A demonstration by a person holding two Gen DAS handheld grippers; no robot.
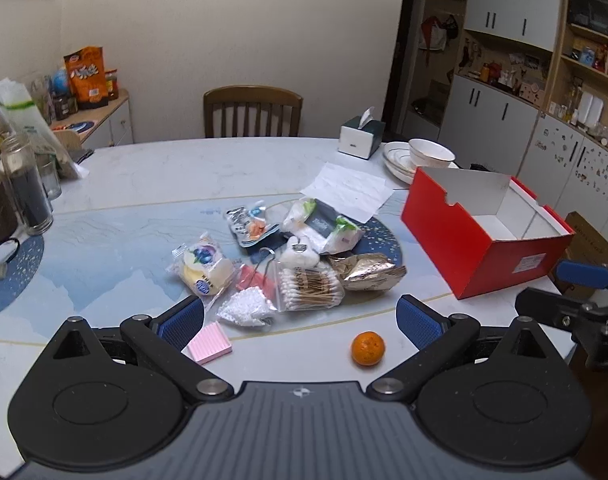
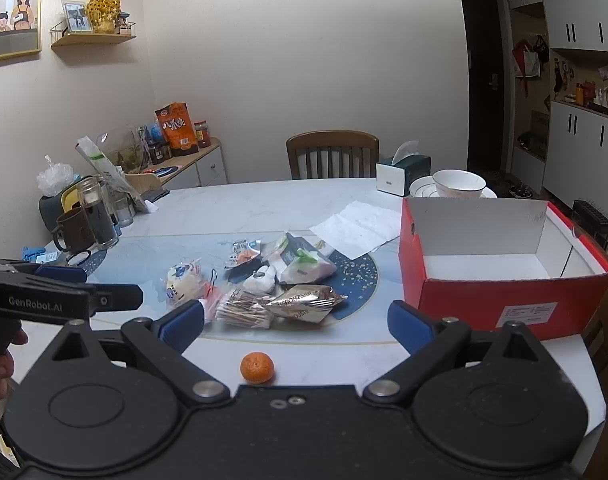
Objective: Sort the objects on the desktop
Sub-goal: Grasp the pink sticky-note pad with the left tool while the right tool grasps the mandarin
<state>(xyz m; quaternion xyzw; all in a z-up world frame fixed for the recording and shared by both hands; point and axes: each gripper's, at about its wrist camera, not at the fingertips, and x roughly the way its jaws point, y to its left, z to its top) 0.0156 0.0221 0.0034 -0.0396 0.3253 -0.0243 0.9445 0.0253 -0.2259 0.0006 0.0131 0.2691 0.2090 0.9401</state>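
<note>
A pile of small items lies mid-table: a cotton swab bag, a gold foil packet, a wrapped bun, snack packets, a white bead bag and a pink notepad. An orange sits alone near the front edge. An open, empty red box stands at the right. My left gripper is open above the front of the pile. My right gripper is open above the orange.
A tissue box, stacked bowls and plates and a paper sheet lie behind the box. Glass jars and a mug stand at the table's left. A wooden chair is at the far side.
</note>
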